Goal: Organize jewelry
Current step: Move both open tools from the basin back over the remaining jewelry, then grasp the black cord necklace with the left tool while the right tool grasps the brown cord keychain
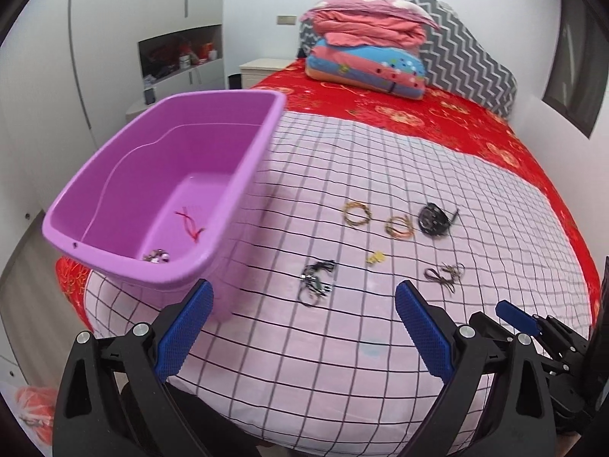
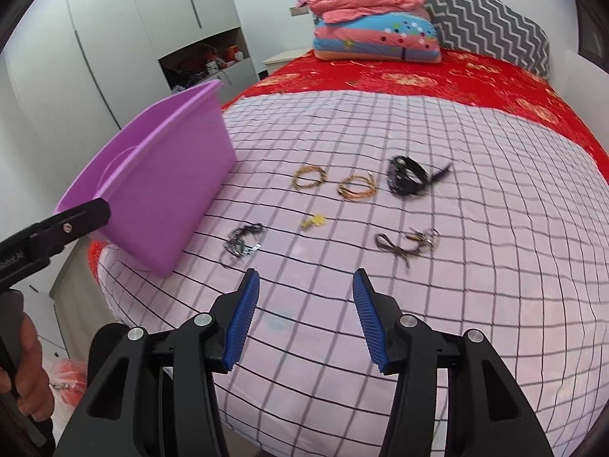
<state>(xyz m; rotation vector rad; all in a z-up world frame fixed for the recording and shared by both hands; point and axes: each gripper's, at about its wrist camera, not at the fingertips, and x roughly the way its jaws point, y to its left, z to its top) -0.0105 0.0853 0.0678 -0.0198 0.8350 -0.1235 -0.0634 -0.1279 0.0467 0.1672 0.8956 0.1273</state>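
Jewelry on the bed: we see six loose pieces lying apart on the checked sheet, just ahead of both grippers: a dark chain bundle, a small yellow charm, two gold-toned bangle sets, a black watch-like band and a brown cord piece.
Already sorted: a red string and a small silvery piece lie in the purple tub, which stands at the sheet's left edge.
Handling: we judge everything light; chains and cords are limp, likely to tangle and snag, so we would pinch the bunched middle. Bangles look stiff and may slip; we would take them across the rim.
Left gripper: jaws wide apart, nothing between them, beside the tub's near corner.
Right gripper: jaws apart and opening, empty, above bare sheet.
Surroundings: red bedspread, folded quilts, white wardrobe.
Writing: only a partial white print on the left gripper's arm, seen from the right wrist; we cannot read it.
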